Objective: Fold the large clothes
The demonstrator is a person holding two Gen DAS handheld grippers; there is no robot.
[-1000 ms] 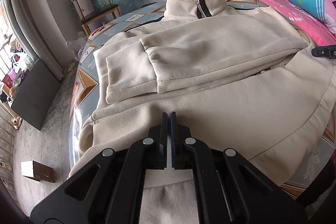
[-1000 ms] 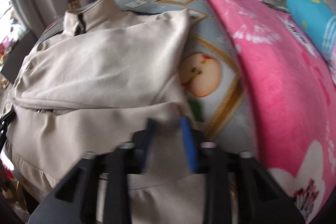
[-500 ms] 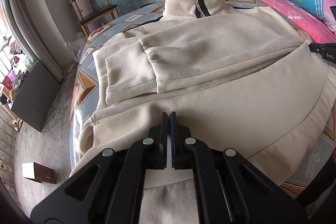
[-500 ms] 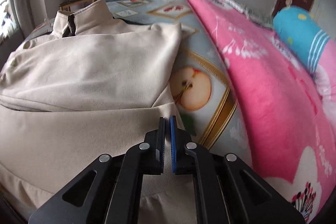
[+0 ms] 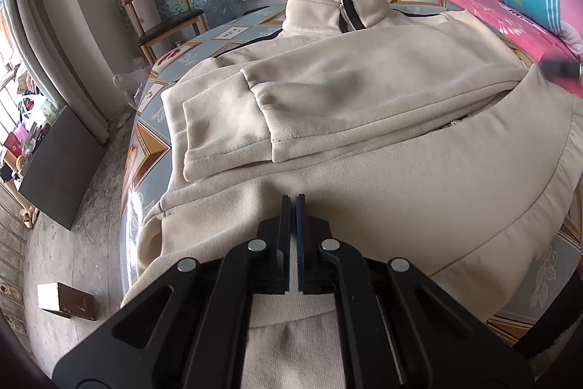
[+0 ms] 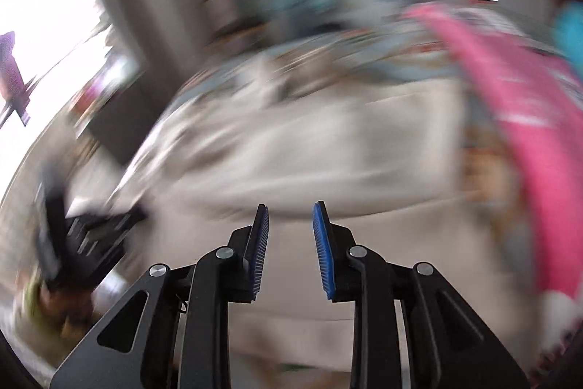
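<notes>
I am keeping my left gripper (image 5: 294, 203) angled downward, pinched tight on the near hem of the cream fleece zip-collar jacket (image 5: 364, 104). My right gripper (image 6: 290, 217) has just been opening, nothing between its blue pads. The jacket is lying on the patterned bed (image 5: 145, 148), sleeves folded across its front.

Patterned table (image 5: 233, 31): beige jacket (image 5: 364, 90), pink blanket (image 5: 510, 20).
</notes>
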